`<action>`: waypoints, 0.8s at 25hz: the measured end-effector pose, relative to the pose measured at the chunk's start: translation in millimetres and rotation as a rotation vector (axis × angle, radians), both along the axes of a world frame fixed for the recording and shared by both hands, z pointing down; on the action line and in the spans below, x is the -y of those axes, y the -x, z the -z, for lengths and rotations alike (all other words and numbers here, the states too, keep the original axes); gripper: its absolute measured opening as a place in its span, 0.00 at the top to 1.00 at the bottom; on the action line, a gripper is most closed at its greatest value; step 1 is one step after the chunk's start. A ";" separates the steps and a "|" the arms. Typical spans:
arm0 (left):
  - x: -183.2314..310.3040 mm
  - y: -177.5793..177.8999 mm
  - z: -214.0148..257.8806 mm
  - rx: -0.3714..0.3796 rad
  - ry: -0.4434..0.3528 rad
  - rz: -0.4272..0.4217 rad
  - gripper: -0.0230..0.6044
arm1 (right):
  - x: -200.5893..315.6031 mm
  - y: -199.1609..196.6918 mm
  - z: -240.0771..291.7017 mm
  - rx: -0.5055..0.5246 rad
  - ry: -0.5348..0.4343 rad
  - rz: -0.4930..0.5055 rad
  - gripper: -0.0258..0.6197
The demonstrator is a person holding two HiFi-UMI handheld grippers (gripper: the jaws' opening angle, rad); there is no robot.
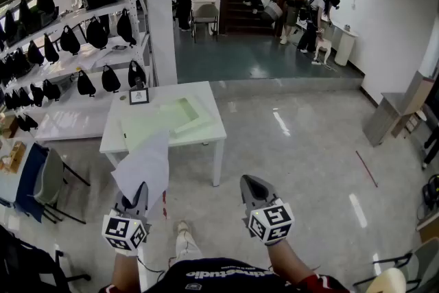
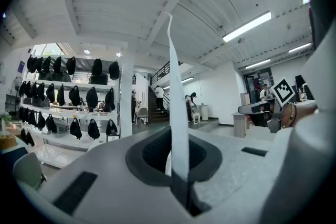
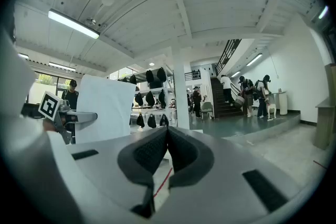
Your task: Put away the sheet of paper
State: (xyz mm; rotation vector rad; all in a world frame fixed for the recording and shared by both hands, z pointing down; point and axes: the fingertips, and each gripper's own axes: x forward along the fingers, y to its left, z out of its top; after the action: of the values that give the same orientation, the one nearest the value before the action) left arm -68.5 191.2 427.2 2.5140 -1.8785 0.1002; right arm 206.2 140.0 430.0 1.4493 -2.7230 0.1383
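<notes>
Left gripper point(image 1: 137, 194): jaws clamped on lower edge of sheet of paper point(image 1: 145, 167). Sheet stands up from jaws in mid-air, well short of white table point(image 1: 164, 141).
Left gripper view: sheet seen edge-on, thin, bowing slightly above pinch point.
Right gripper point(image 1: 251, 186): jaws closed tip to tip, nothing between them, clear of sheet.
Assessment: sheet very light, limp, prone to flop, flutter and crease; smooth, so could slip from shallow pinch.
Recommended hold: near edge, firm flat pinch; second pinch at opposite edge if sheet sags.
Pale green flat item point(image 1: 171, 117) lies on table.
</notes>
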 end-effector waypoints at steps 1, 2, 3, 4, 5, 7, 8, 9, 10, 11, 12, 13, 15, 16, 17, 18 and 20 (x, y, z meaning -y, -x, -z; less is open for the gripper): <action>-0.7 -1.1 0.6 -0.001 0.000 0.001 0.95 | -0.4 -0.8 0.7 0.002 0.001 0.002 0.96; -1.4 -2.1 1.1 -0.001 0.000 0.001 0.95 | -0.8 -1.6 1.4 0.003 0.001 0.003 0.96; -1.9 -3.0 1.6 -0.001 0.000 0.002 0.95 | -1.2 -2.4 2.0 0.005 0.001 0.003 0.96; -2.3 -4.0 2.1 0.000 0.000 0.001 0.95 | -1.5 -3.2 2.5 0.006 0.000 0.003 0.96; -2.7 -4.9 2.3 0.001 -0.001 0.000 0.95 | -1.9 -4.0 2.8 0.007 -0.001 0.002 0.96; -3.7 -6.2 1.9 0.005 -0.001 0.000 0.95 | -2.4 -4.7 2.6 0.010 -0.003 0.001 0.96; -4.3 -6.3 1.5 0.007 -0.001 0.000 0.95 | -2.8 -4.5 2.3 0.010 -0.004 0.003 0.96; -5.2 -6.1 1.2 0.008 0.000 0.001 0.95 | -3.5 -3.9 1.9 0.010 -0.004 0.004 0.96; -6.0 -5.6 1.1 0.007 0.003 0.003 0.95 | -4.5 -3.3 1.5 0.008 -0.005 0.006 0.96; -6.8 -5.1 1.2 0.006 0.005 0.004 0.95 | -5.7 -2.6 1.0 0.006 -0.004 0.009 0.96; -7.4 -4.9 1.6 0.005 0.007 0.005 0.95 | -6.9 -2.1 0.4 0.003 -0.003 0.011 0.96; -7.7 -4.9 2.1 0.006 0.009 0.006 0.95 | -8.2 -1.5 -0.5 -0.001 -0.001 0.013 0.96; -7.9 -5.9 2.6 0.015 0.012 0.006 0.95 | -10.1 -0.5 -3.1 -0.004 0.004 0.015 0.96; -8.1 -6.6 2.5 0.020 0.012 0.005 0.95 | -10.6 0.0 -4.4 0.001 0.008 0.015 0.96; -8.4 -7.0 1.9 0.024 0.013 0.003 0.95 | -11.1 0.7 -5.3 0.009 0.012 0.016 0.96; -9.1 -7.0 0.9 0.027 0.014 0.002 0.95 | -11.9 1.7 -6.1 0.018 0.016 0.018 0.96; -9.9 -6.0 -1.3 0.031 0.017 0.001 0.95 | -13.5 3.6 -7.2 0.026 0.018 0.023 0.96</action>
State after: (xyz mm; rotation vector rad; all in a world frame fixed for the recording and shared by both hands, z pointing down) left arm -62.6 201.1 428.5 2.5148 -1.8814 0.1560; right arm 202.6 153.4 437.1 1.4212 -2.7504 0.1812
